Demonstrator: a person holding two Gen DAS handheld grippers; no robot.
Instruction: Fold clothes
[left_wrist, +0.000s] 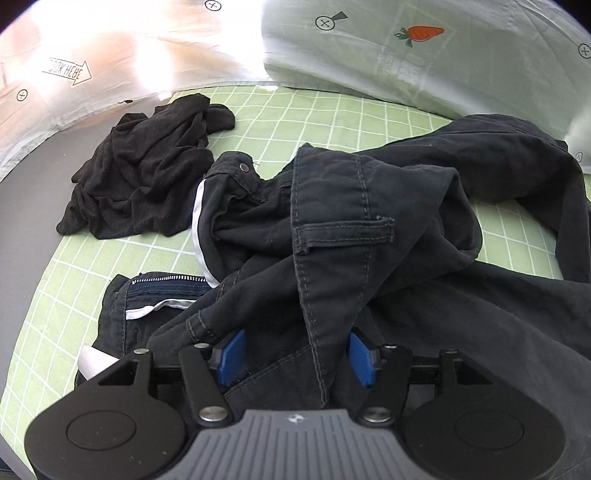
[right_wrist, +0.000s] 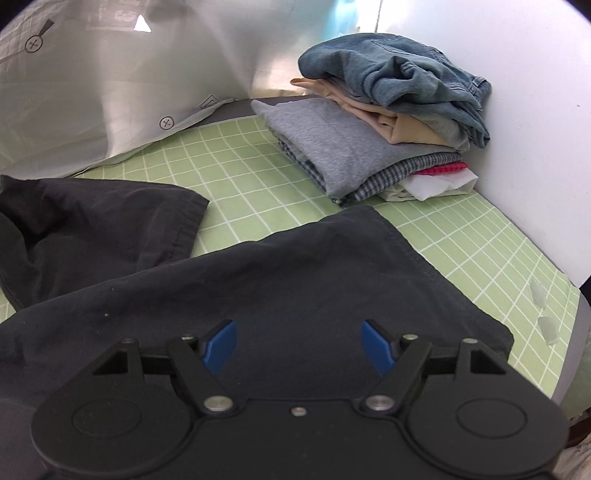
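Left wrist view: dark trousers (left_wrist: 369, 229) lie crumpled across the green grid mat (left_wrist: 314, 122), waistband with button at 11 o'clock from frame centre, zipper fly at 8 o'clock. A second black garment (left_wrist: 147, 184) sits bunched at 10 o'clock, just beside the waistband. Step in hand, by my read: trousers are picked out but not yet flattened, so this is early in the fold. Left gripper (left_wrist: 295, 356) stands wide, a seamed ridge of trouser fabric running up between the blue pads (left_wrist: 231, 356); no pinch visible, cloth looks loose in the gap. Next move likely needs it to close on that ridge and pull the bunch apart toward the waistband.

Right wrist view: both leg ends of the trousers in sight, one leg (right_wrist: 258, 295) directly under the tool, the other leg (right_wrist: 92, 225) at 9 o'clock. Right gripper (right_wrist: 295, 349) is wide apart and over the near leg, holding nothing; contact with the cloth I cannot tell. Folded stack (right_wrist: 376, 122) at 1 o'clock, well apart, against the white wall (right_wrist: 535, 129). Probably needs to take the hem at 3 o'clock and tension the leg straight.
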